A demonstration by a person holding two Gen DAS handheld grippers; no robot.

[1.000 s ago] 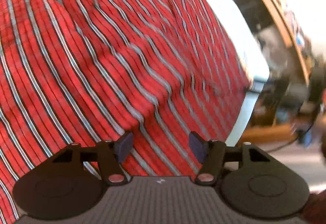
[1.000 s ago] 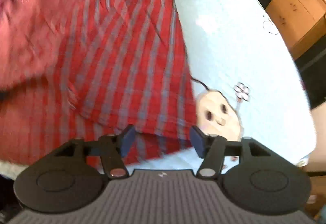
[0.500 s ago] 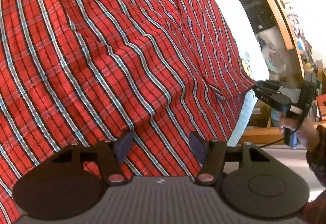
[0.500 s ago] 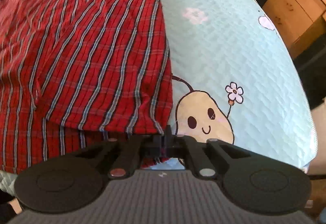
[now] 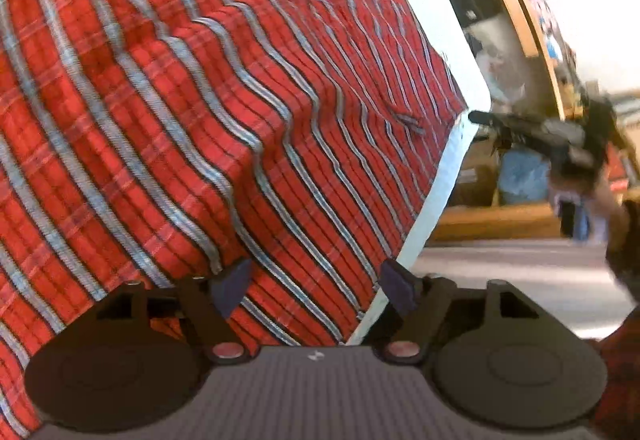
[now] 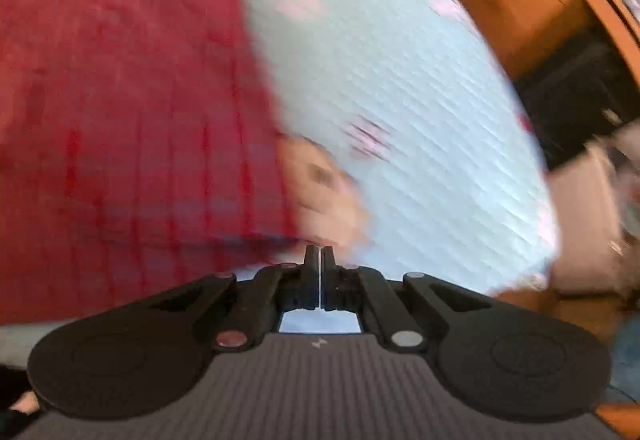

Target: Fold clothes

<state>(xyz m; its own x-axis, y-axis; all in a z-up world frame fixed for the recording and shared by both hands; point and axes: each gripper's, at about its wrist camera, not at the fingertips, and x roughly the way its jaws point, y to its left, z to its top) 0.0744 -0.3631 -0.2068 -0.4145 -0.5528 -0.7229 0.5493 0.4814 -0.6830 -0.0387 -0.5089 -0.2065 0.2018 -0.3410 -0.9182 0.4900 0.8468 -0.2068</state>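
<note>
Shifted right and blurred since half a second back: right gripper (image 6: 320, 260), jaws pinched together, apparently off the shirt (image 6: 120, 100) hem.

Left gripper (image 5: 314, 280) just widening, jaws apart over shirt (image 5: 200, 100), nothing pressed between. Shirt spread on bed (image 6: 400, 80), filling left and far; near right corner closest to right gripper. Blur hides whether any cloth caught in shut jaws.

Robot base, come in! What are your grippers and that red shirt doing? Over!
Left gripper open, jaws just widening over the red plaid cotton shirt. Right gripper shut by the shirt's corner, nothing visibly pinched. Nothing blocking on the pale blue quilted mat.
</note>
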